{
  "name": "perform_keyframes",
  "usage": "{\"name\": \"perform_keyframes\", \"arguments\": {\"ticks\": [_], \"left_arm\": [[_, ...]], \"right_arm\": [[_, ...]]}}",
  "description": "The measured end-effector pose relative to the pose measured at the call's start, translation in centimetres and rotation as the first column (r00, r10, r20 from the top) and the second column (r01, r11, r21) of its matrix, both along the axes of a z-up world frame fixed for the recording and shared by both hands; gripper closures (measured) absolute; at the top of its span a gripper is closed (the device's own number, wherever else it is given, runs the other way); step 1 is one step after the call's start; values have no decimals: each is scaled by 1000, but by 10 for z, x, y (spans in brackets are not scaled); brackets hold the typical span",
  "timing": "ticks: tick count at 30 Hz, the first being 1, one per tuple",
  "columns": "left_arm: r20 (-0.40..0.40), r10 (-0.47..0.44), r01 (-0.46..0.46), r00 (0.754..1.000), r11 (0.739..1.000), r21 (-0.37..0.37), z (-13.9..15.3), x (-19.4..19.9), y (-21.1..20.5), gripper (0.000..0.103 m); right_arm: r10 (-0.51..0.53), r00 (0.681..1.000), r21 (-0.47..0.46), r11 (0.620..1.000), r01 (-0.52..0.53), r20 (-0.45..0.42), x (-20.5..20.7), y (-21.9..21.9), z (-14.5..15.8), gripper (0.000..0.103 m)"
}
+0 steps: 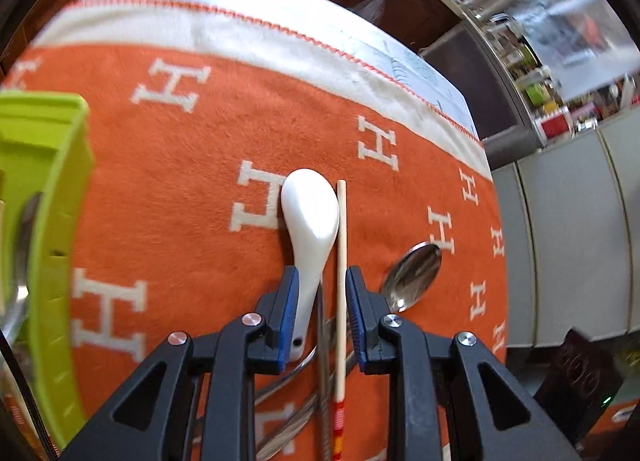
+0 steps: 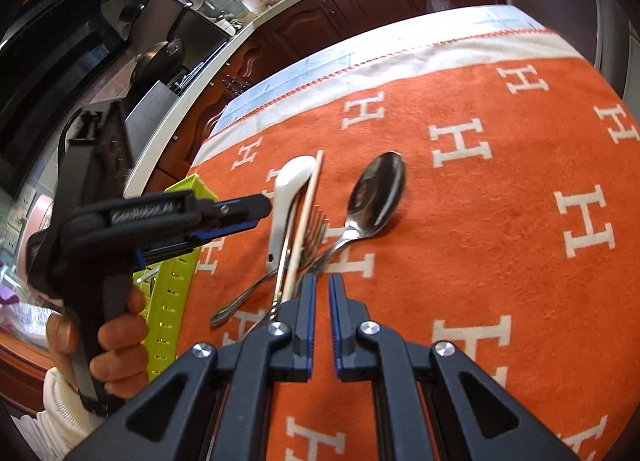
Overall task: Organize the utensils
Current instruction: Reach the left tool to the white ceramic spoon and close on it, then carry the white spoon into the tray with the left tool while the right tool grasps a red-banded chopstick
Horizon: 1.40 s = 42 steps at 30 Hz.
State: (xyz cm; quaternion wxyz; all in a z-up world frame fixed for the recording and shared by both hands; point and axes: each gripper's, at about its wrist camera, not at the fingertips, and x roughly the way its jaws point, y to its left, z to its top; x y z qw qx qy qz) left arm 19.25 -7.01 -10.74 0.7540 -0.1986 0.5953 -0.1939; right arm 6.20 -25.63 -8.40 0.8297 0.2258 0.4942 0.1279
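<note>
A pile of utensils lies on the orange cloth (image 1: 192, 197): a white ceramic spoon (image 1: 310, 213) (image 2: 294, 175), a wooden chopstick (image 1: 341, 245) (image 2: 306, 217), a metal spoon (image 1: 414, 273) (image 2: 376, 191), a fork (image 2: 316, 227) and more metal handles. My left gripper (image 1: 323, 277) (image 2: 266, 209) hovers over the ceramic spoon's handle and the chopstick, its jaws slightly apart and pressing on nothing. At the pile's near end, my right gripper (image 2: 322, 281) is shut and holds nothing. A lime green tray (image 1: 60, 221) (image 2: 176, 273) stands left of the pile.
A metal dish (image 1: 20, 245) sits in the green tray. A person's hand (image 2: 116, 325) grips the left gripper's handle. A black box (image 1: 580, 377) stands at the cloth's right edge. Dark wooden cabinets (image 2: 320, 21) and a kitchen counter lie beyond the table's far edge.
</note>
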Motion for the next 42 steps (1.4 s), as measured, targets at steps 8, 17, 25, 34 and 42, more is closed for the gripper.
{"name": "perform_keyframes", "arguments": {"ticks": [8, 17, 25, 34, 42], "left_arm": [[-62, 49, -54, 997, 995, -85, -19, 14, -7, 84], [77, 32, -41, 996, 992, 116, 2, 8, -36, 92], [162, -3, -32, 987, 977, 210, 24, -1, -31, 95], [187, -16, -42, 982, 951, 305, 16, -8, -14, 97], [202, -9, -54, 979, 951, 303, 4, -6, -11, 95]], "right_arm": [[-23, 999, 41, 999, 24, -40, 5, -15, -20, 96], [-8, 999, 49, 999, 10, -43, 3, -14, -25, 96], [1, 999, 58, 998, 2, -44, 8, -11, -24, 96], [6, 999, 51, 999, -4, -39, 7, -8, -22, 96], [19, 999, 48, 999, -17, -37, 6, -4, -21, 96]]}}
